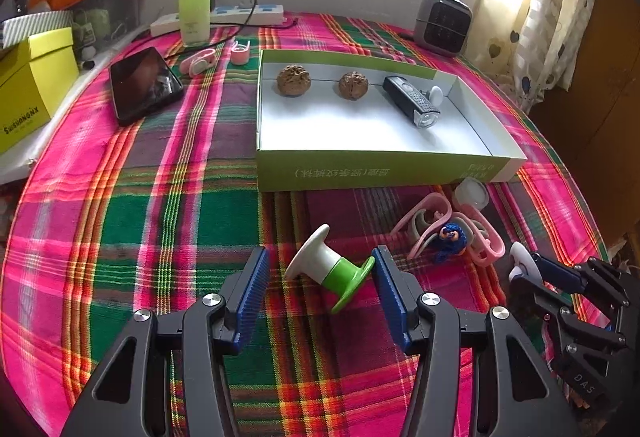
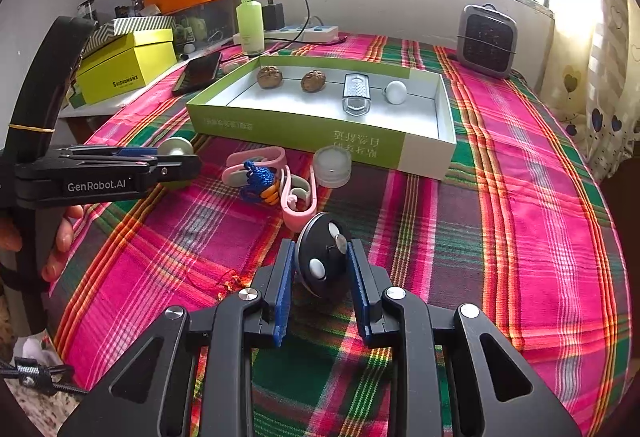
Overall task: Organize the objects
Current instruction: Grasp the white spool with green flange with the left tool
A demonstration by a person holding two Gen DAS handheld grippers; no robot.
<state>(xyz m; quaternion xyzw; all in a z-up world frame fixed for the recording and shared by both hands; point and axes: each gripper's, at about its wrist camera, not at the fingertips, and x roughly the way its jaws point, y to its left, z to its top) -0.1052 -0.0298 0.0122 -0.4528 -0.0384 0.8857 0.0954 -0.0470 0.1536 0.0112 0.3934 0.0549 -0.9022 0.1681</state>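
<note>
Green box (image 1: 380, 169) near edge beside clutter, left gripper (image 1: 320, 277) spread around spool (image 1: 330, 269), right gripper (image 2: 322, 263) pinching black disc (image 2: 320, 257)

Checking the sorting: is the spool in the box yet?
Out. The spool lies tipped on the cloth, between the left gripper pads, before the box.

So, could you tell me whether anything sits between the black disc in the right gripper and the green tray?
Yes: the pink clips, blue knitted toy and clear lid lie between the black disc and the green tray.
</note>
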